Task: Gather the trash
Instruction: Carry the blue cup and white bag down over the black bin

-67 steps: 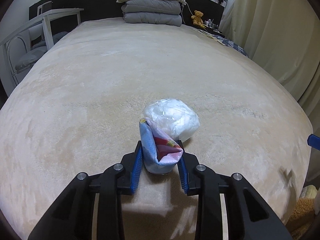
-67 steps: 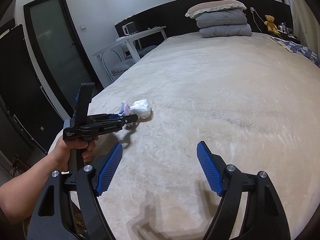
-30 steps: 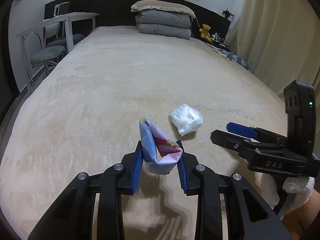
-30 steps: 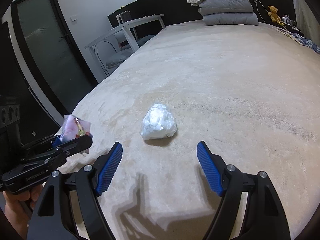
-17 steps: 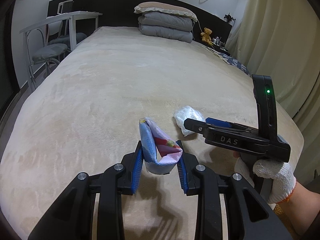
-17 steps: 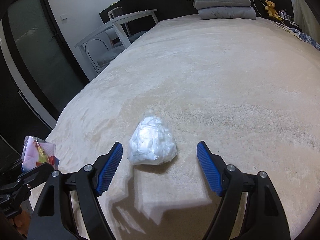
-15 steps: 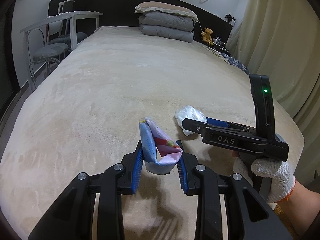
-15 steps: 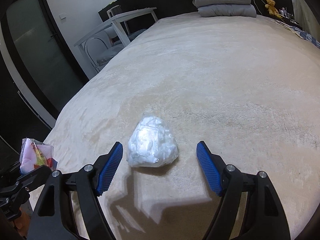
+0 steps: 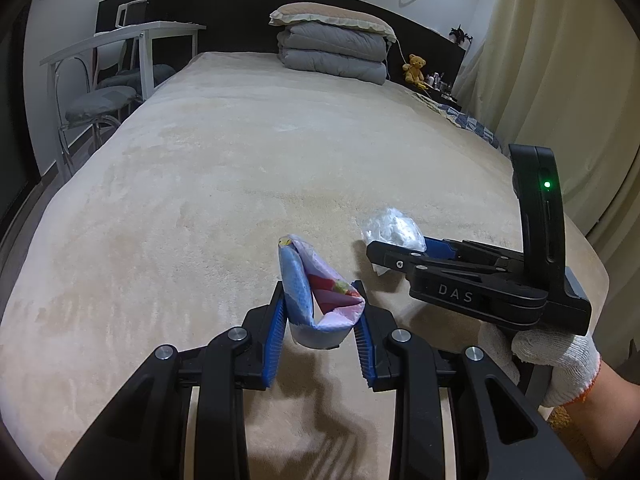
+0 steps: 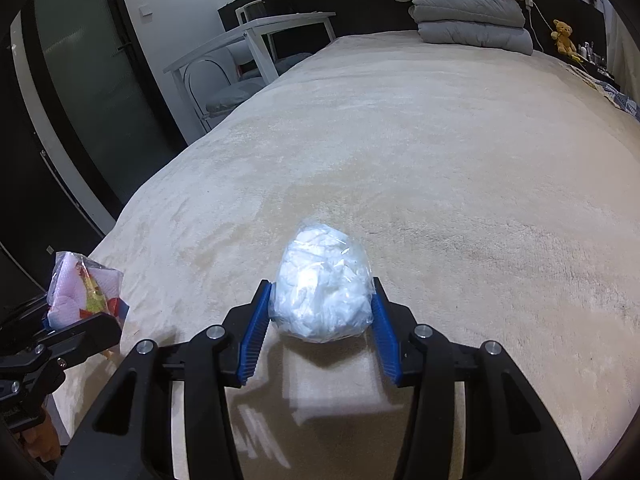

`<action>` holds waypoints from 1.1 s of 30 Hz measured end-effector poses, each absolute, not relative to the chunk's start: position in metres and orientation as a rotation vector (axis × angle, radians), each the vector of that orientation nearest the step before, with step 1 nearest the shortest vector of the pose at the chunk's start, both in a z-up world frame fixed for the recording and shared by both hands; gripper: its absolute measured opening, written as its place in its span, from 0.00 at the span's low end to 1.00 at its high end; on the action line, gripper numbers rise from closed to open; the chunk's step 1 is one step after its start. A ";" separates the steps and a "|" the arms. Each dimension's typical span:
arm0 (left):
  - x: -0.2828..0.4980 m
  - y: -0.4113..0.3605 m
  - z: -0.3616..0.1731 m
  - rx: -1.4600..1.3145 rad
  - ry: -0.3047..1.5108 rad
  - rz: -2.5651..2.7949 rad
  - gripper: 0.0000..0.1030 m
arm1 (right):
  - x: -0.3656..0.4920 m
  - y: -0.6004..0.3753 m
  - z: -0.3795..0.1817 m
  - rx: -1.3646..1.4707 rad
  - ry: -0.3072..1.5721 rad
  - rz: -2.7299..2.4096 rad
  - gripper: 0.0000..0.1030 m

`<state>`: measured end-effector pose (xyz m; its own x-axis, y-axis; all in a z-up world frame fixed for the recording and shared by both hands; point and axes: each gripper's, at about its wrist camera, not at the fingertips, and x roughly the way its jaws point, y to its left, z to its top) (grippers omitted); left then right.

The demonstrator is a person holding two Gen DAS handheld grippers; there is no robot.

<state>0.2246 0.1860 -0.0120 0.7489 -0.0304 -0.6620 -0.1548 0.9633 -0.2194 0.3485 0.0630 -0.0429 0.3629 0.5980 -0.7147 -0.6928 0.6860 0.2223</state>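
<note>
**Both grippers on trash at the foot of the bed**

From your left wrist camera you see the whole right gripper (image 9: 394, 254) side-on, its black body lettered DAS, a green light on its upright rear block, and your white knit-gloved right hand (image 9: 556, 360) wrapped round the handle below it. That view hides most of the white plastic bundle (image 9: 392, 232) behind the black fingers. Your right wrist camera gives what the other cannot: the bundle (image 10: 322, 292) seen head-on between the blue ribbed pads (image 10: 256, 320), with both pads against its sides as the jaws close in. It is a crinkled, glossy, roundish wad of clear film over white stuffing, sitting on the bed (image 10: 460, 160) near the foot edge.

Your left gripper (image 9: 320, 334) is clamped on the folded colourful wrapper (image 9: 316, 300), a soft quilted packet, blue on the outside, pink and red within, bent into an open pocket and held clear above the bed cover. In the right view the same wrapper (image 10: 86, 288) shows its pink face, just off the bed's left foot corner.

The bed cover is a plush beige fleece with brushed streaks. Folded grey quilts (image 9: 334, 54) under a tan pillow lie at the headboard end, a small teddy bear (image 9: 416, 68) beside them.

Both grippers slope down toward the bed, the right one lying to the right of the wrapper
</note>
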 end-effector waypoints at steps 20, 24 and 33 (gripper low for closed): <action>0.188 0.149 0.003 -0.230 0.678 0.034 0.29 | 0.274 -0.020 0.004 -0.109 0.784 0.861 0.47; 0.174 0.139 0.002 -0.244 0.672 0.029 0.29 | 0.256 -0.044 0.009 -0.112 0.777 0.858 0.47; 0.137 0.103 -0.004 -0.268 0.652 -0.005 0.29 | 0.216 -0.098 0.011 -0.087 0.781 0.831 0.47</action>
<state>0.1369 0.1031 -0.0038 0.7961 -0.0887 -0.5987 -0.0789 0.9655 -0.2480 0.2161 -0.0985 0.0108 0.4176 0.6307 -0.6540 -0.6915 0.6876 0.2215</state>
